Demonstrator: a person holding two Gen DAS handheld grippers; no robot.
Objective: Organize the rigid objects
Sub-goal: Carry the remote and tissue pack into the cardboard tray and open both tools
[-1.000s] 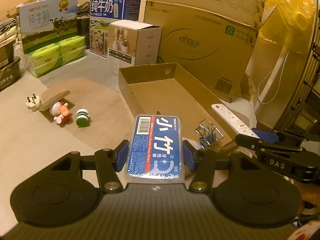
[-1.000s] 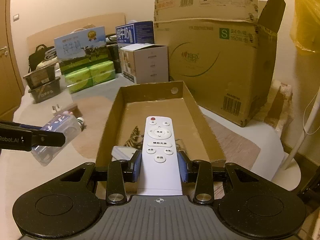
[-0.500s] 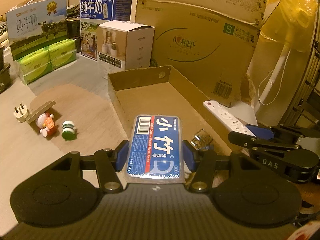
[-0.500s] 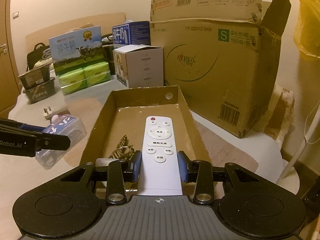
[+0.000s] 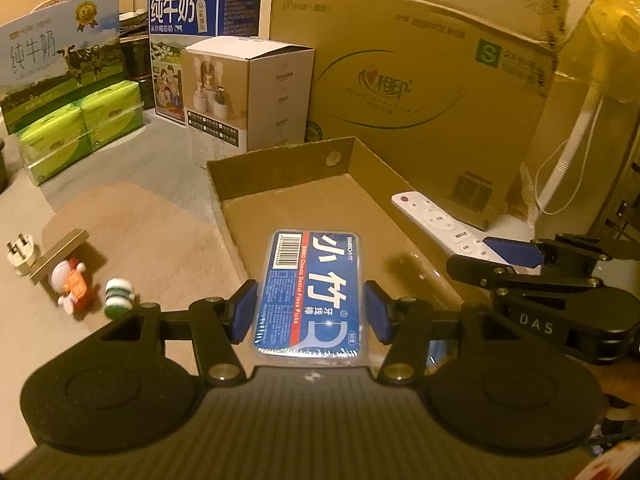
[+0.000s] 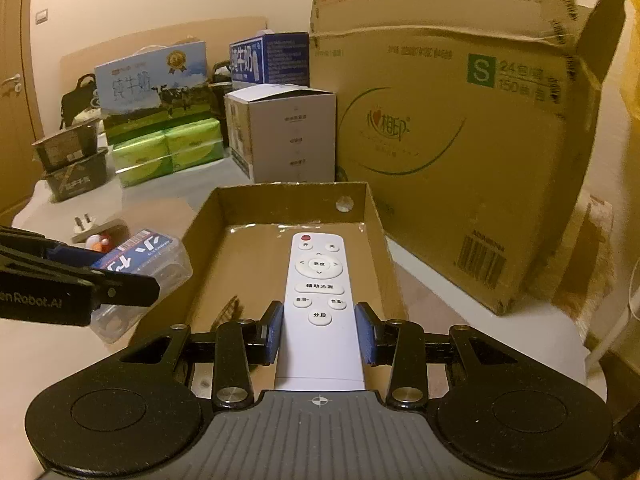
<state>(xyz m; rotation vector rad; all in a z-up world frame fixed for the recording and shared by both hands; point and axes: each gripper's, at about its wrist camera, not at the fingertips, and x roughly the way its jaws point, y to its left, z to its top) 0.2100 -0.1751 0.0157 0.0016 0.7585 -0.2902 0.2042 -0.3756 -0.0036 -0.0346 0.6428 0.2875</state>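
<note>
My left gripper (image 5: 310,314) is shut on a clear box of dental floss picks (image 5: 314,292) with a blue label, held over the near part of the shallow open cardboard box (image 5: 280,172). My right gripper (image 6: 319,334) is shut on a white remote control (image 6: 319,292), which points into the same cardboard box (image 6: 294,196). In the left wrist view the remote (image 5: 436,224) and the right gripper (image 5: 520,256) hang over the box's right wall. In the right wrist view the floss box (image 6: 144,264) and the left gripper (image 6: 96,280) sit at the box's left wall. Binder clips (image 6: 228,310) lie inside, partly hidden.
On the table left of the box lie a white plug (image 5: 18,254), a wooden block (image 5: 58,254), a small toy figure (image 5: 72,284) and a green-white spool (image 5: 118,296). Behind stand a white carton (image 5: 256,92), milk cartons (image 5: 200,36), green tissue packs (image 5: 80,128) and a large cardboard box (image 5: 432,80).
Both grippers have moved forward toward the cardboard box with their objects still held; the box looms larger, and the binder clips have slipped behind the left gripper's floss box.
</note>
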